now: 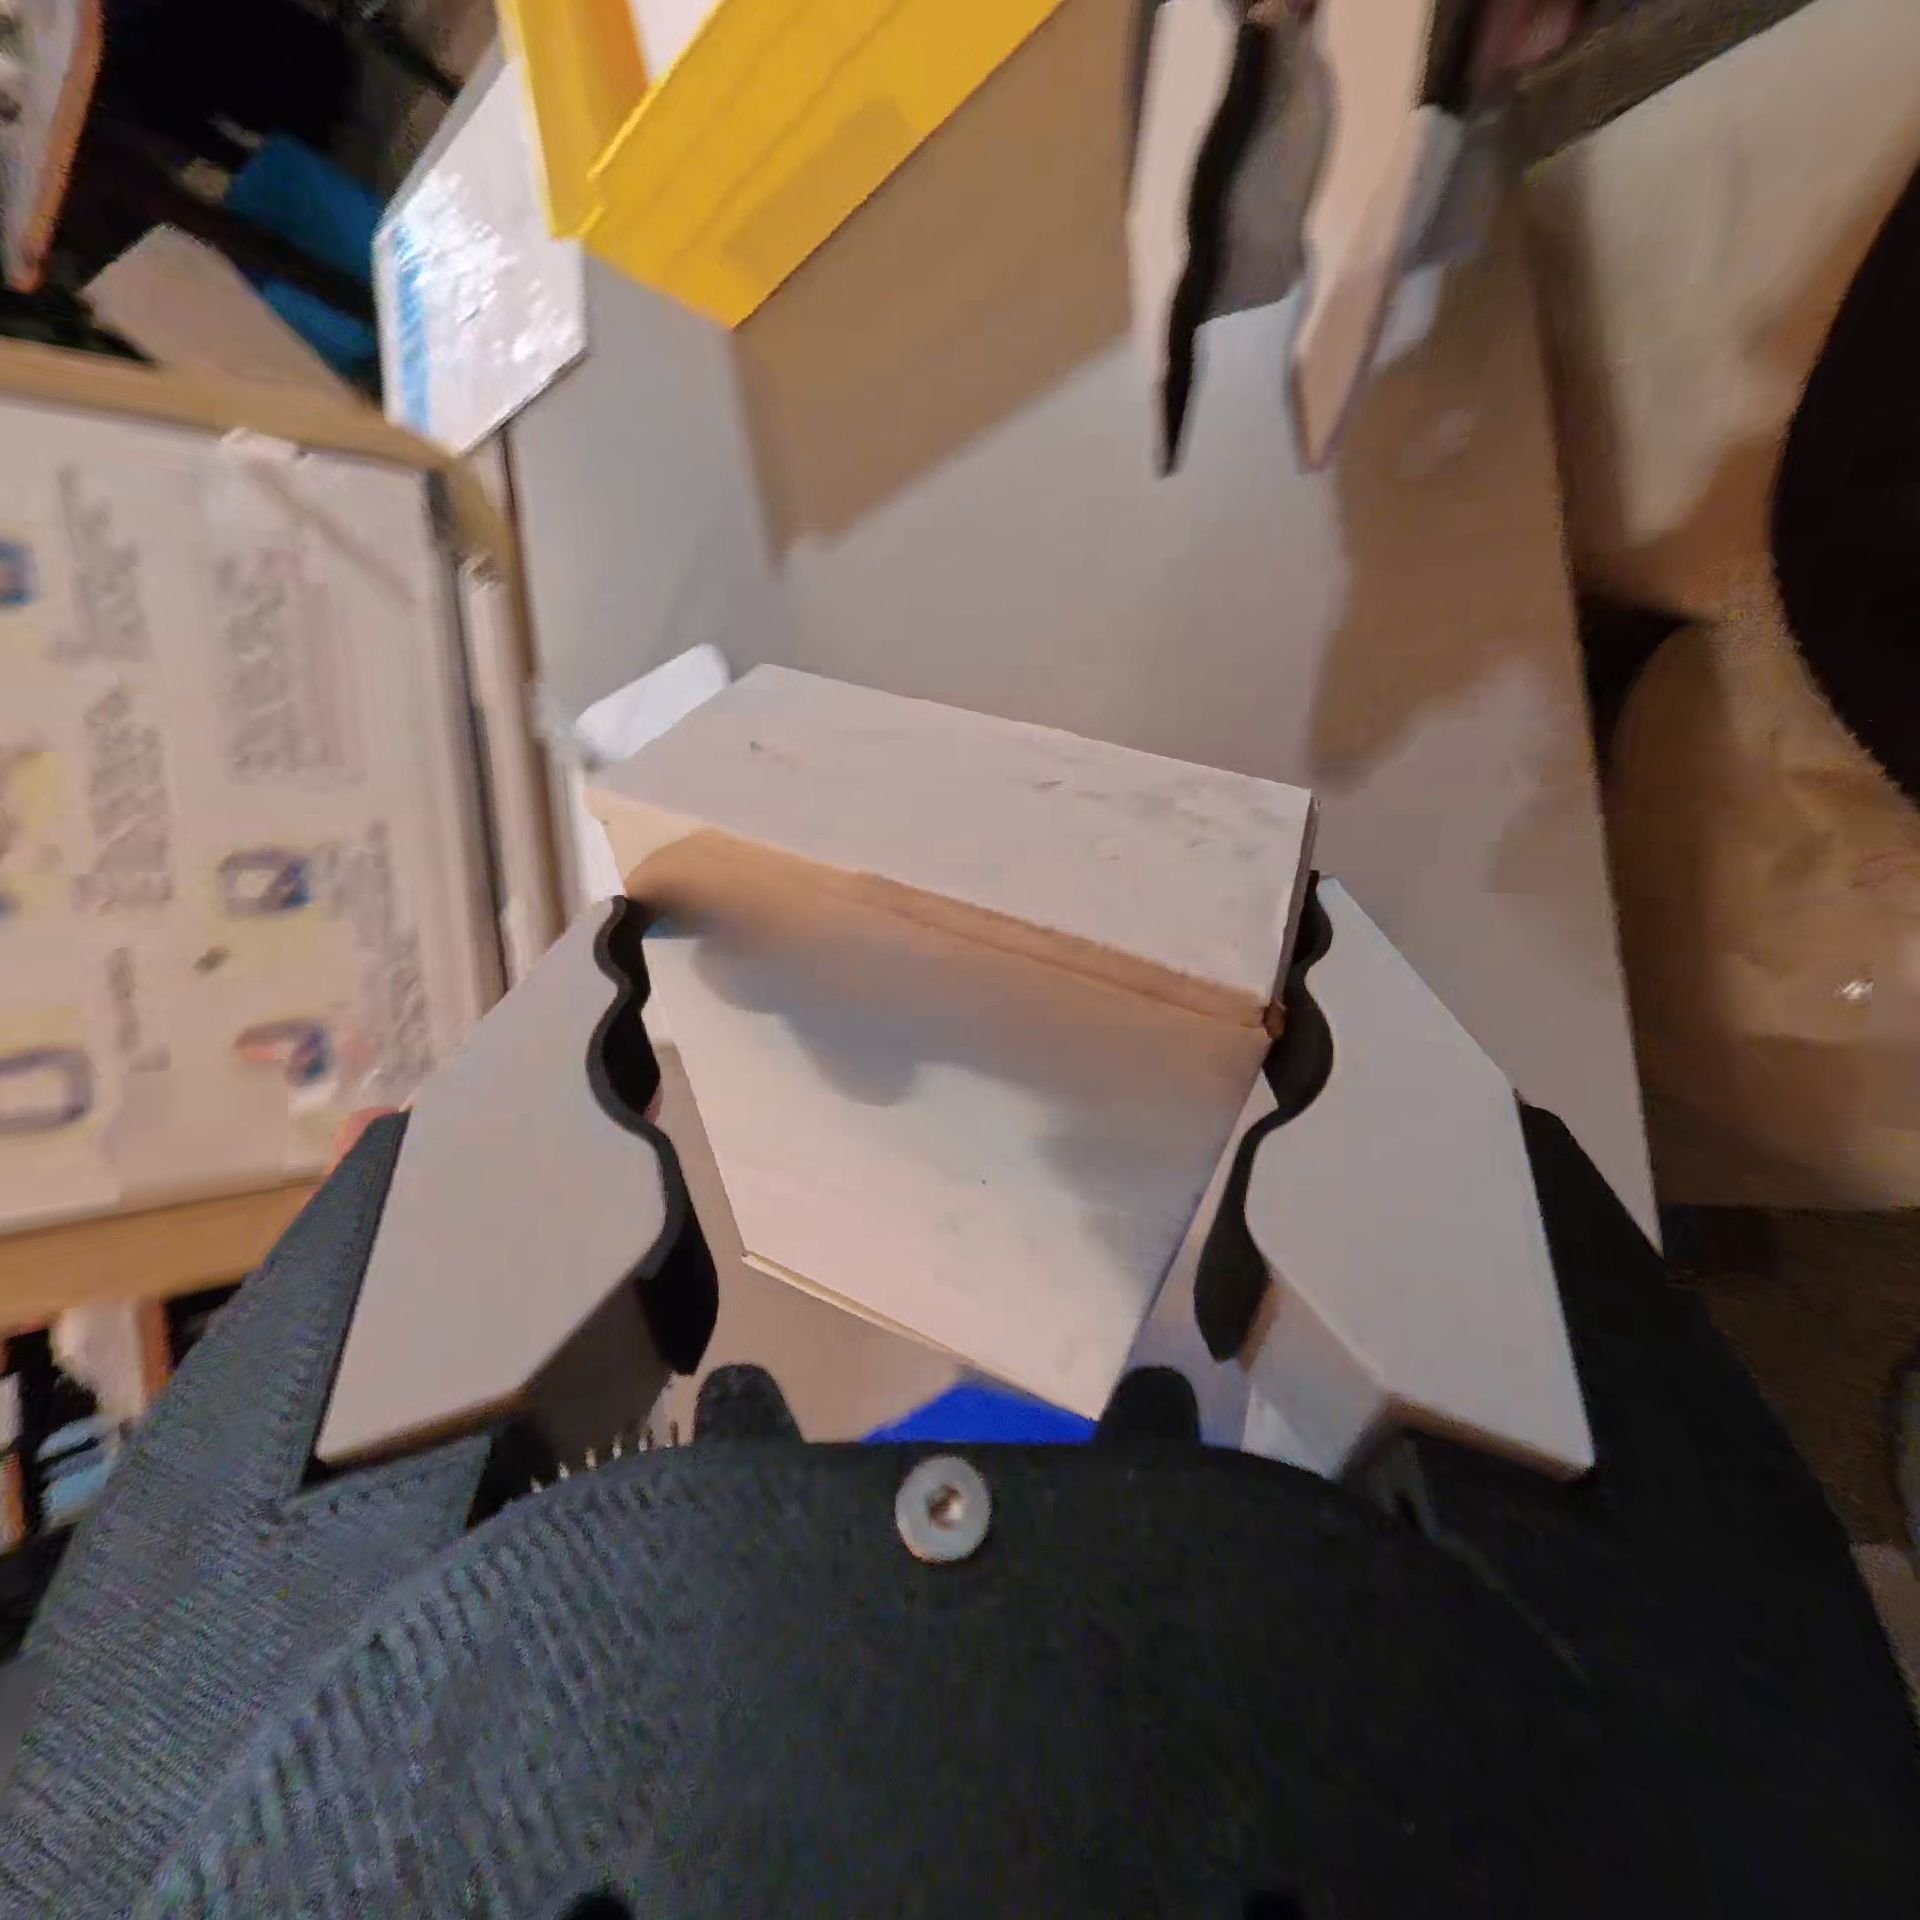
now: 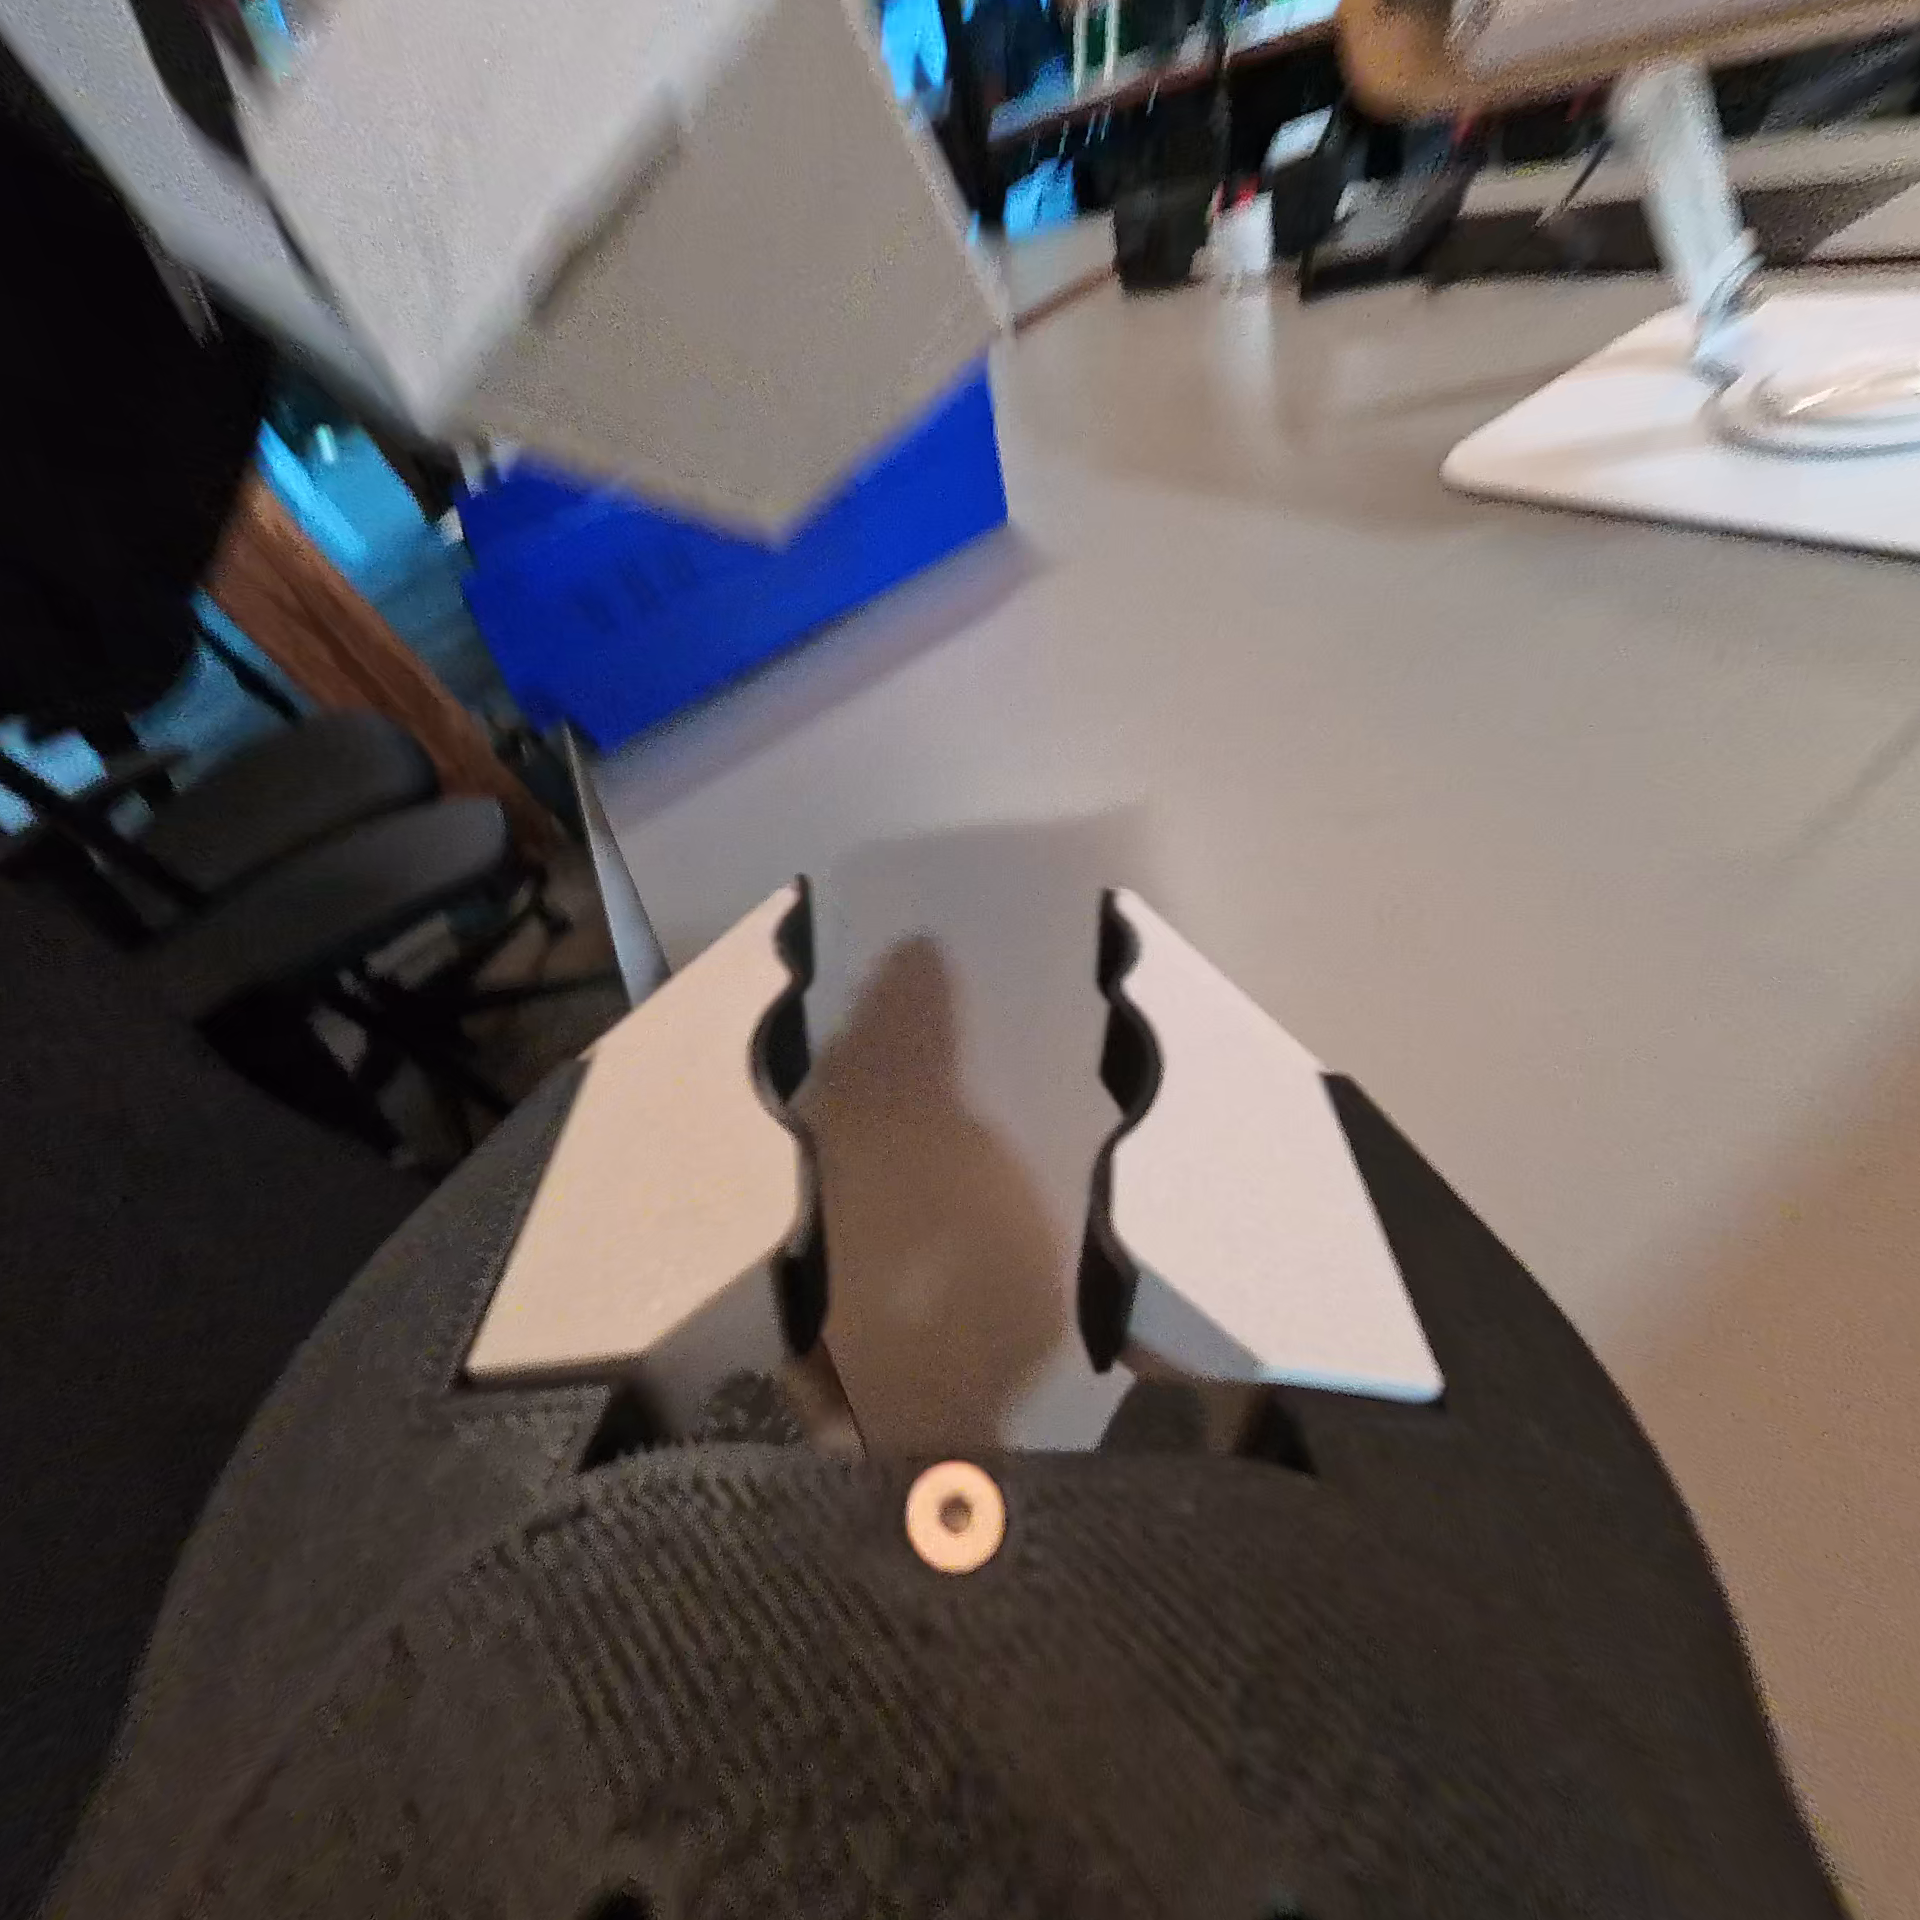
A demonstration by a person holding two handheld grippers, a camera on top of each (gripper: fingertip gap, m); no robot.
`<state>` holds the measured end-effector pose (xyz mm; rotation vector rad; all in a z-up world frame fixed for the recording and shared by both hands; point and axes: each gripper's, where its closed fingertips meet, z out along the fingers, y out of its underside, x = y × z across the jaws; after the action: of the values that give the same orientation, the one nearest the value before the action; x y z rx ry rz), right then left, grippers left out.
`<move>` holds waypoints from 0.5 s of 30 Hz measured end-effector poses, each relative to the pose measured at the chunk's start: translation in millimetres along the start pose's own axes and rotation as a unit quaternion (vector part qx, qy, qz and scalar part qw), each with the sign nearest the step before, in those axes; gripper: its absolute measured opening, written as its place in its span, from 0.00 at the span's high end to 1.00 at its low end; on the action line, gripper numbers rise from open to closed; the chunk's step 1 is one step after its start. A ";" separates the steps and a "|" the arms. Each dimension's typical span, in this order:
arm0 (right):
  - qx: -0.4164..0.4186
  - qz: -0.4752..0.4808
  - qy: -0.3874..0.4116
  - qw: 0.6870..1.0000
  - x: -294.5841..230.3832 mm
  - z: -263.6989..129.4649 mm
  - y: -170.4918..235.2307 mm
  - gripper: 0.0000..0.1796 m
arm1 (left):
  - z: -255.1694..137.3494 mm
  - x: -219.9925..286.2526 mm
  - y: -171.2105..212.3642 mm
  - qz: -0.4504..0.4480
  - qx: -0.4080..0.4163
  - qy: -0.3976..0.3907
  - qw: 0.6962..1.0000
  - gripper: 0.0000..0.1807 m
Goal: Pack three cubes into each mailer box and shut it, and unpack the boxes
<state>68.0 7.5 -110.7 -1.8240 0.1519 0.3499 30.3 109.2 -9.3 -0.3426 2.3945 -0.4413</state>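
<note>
My left gripper (image 1: 966,925) is shut on a white mailer box (image 1: 935,1039) with brown cardboard edges and holds it tilted over the white table (image 1: 1039,582). A bit of blue cube (image 1: 977,1413) shows under the box. In the right wrist view the same white box (image 2: 644,260) hangs tilted at the upper left, in front of the blue cube (image 2: 727,603) on the table. My right gripper (image 2: 954,909) is open and empty, low over the table (image 2: 1351,831). It also shows at the top of the left wrist view (image 1: 1242,457). Both views are blurred.
A yellow block (image 1: 748,156) with a brown side lies at the far end of the table. A plastic-wrapped packet (image 1: 468,291) and a framed printed sheet (image 1: 208,779) are to the left. A white monitor stand base (image 2: 1714,447) sits at the right. An office chair (image 2: 312,831) stands beyond the table edge.
</note>
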 end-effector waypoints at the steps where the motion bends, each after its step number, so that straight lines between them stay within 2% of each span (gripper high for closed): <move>1: 0.039 0.018 0.006 0.999 3.0 -5.3 -12.9 0.62 | 14.8 8.9 -10.7 -0.003 0.014 0.015 1.000 0.33; 3: 0.112 0.062 0.009 0.992 8.0 -19.2 -36.5 0.54 | 44.2 23.1 -26.5 -0.022 0.042 0.040 0.998 0.33; 5: 0.145 0.107 0.007 0.984 12.9 -28.0 -45.5 0.48 | 73.3 29.1 -35.5 -0.040 0.055 0.040 0.997 0.33; 10: 0.134 0.208 -0.027 0.969 15.7 -20.5 -32.5 0.41 | 130.0 46.2 -54.5 -0.037 0.042 0.040 0.998 0.34; 12: 0.115 0.257 -0.041 0.959 15.9 -13.8 -22.2 0.42 | 145.0 53.5 -62.1 -0.023 0.024 0.040 0.999 0.34; 15: 0.055 0.280 -0.037 0.958 15.5 -3.2 1.7 0.51 | 158.4 63.1 -80.8 -0.009 0.025 0.042 0.999 0.34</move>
<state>82.7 5.1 -116.3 -1.6289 0.6290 0.7897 98.2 -21.7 -127.0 -0.3288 2.4593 -0.5328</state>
